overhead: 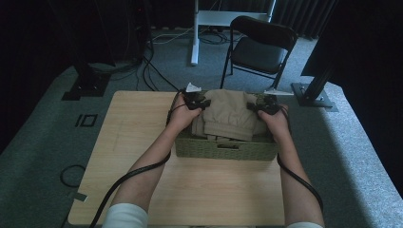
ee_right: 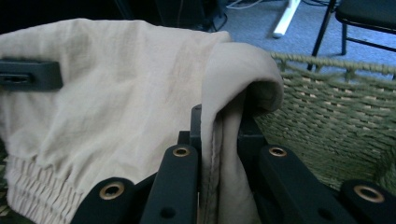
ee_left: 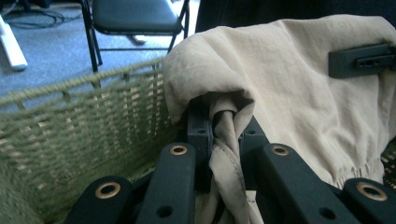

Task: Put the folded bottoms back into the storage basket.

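both hands are lowering a folded beige garment (overhead: 228, 114) into the woven green basket (overhead: 225, 151) on the wooden table (overhead: 142, 137), so this looks like the putting-away step. on the left, the left gripper (overhead: 196, 102) is clenched on one bunched edge of the cloth (ee_left: 224, 135); on the right, the right gripper (overhead: 266, 105) pinches the opposite fold (ee_right: 219, 140). the garment spans the basket's top, partly sunk inside, above what seems more beige fabric. next i'd expect both jaws to let go once it settles, then lift clear without snagging the cloth.
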`<control>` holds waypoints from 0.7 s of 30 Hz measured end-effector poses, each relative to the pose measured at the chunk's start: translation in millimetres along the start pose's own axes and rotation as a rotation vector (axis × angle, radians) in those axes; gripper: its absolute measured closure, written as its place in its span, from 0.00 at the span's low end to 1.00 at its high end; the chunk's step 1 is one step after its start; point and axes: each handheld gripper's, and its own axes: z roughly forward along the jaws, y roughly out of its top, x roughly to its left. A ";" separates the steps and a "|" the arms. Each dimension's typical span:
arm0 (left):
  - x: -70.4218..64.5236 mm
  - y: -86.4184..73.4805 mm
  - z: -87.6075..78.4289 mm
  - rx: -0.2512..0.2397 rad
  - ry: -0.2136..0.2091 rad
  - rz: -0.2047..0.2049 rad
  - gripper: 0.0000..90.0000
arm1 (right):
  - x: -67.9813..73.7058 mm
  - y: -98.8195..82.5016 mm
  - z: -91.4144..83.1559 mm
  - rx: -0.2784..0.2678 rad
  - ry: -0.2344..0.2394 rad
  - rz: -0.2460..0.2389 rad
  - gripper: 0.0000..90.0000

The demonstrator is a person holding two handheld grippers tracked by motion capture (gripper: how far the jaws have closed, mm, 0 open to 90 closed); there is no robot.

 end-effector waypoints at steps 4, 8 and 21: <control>0.3 -8.0 8.1 0.021 0.008 -0.017 0.91 | -4.5 -7.9 11.5 0.022 -0.026 0.008 0.91; 0.6 -21.2 19.2 0.047 0.022 -0.015 0.91 | -11.3 -17.4 24.1 0.057 -0.049 0.025 0.91; 14.0 -30.8 35.0 0.098 0.062 -0.043 0.88 | -18.8 -23.4 47.7 0.124 -0.092 0.043 0.91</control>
